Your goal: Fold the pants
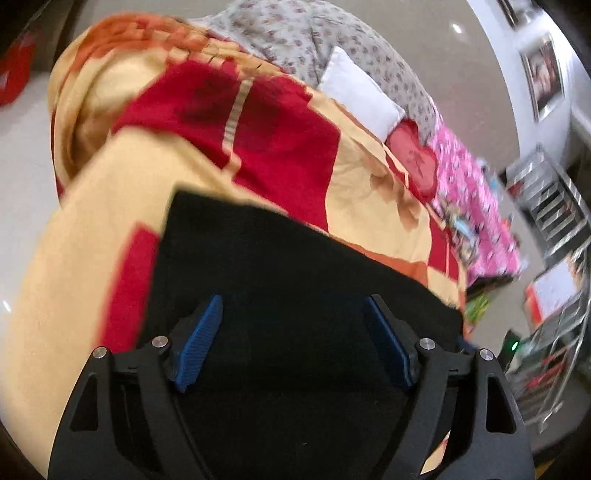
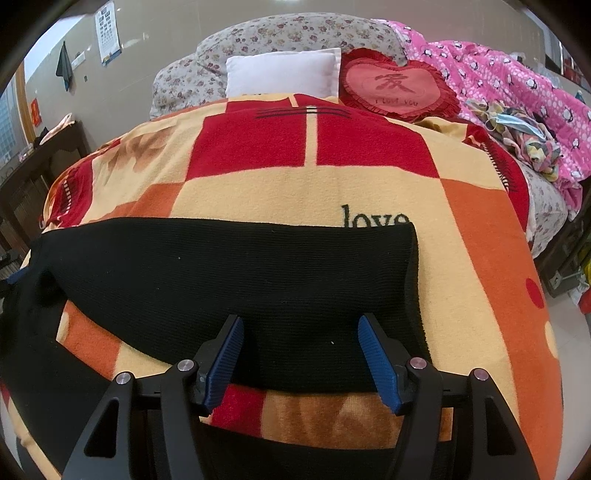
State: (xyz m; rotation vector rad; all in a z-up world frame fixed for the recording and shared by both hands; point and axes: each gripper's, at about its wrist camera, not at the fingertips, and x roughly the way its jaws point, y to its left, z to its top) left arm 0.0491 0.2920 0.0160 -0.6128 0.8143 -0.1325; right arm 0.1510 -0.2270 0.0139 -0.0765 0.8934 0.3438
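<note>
The black knit pants (image 2: 221,266) lie flat across a red, orange and cream blanket (image 2: 258,195) on a bed, with a straight folded edge at their right end. My right gripper (image 2: 300,318) hovers over the pants' near edge, its blue pads (image 2: 376,362) apart and nothing pressed between them. In the blurred left wrist view the pants (image 1: 277,251) fill the lower middle on the same blanket (image 1: 110,184). My left gripper (image 1: 293,299) stands wide open above the dark cloth, and its pads (image 1: 199,347) grip nothing.
At the head of the bed lie a white pillow (image 2: 284,70), a red heart cushion (image 2: 397,86) and floral bedding (image 2: 295,33). A pink quilt (image 2: 517,85) and loose clothes (image 2: 524,136) pile at the right. A metal rack (image 1: 554,206) stands beside the bed.
</note>
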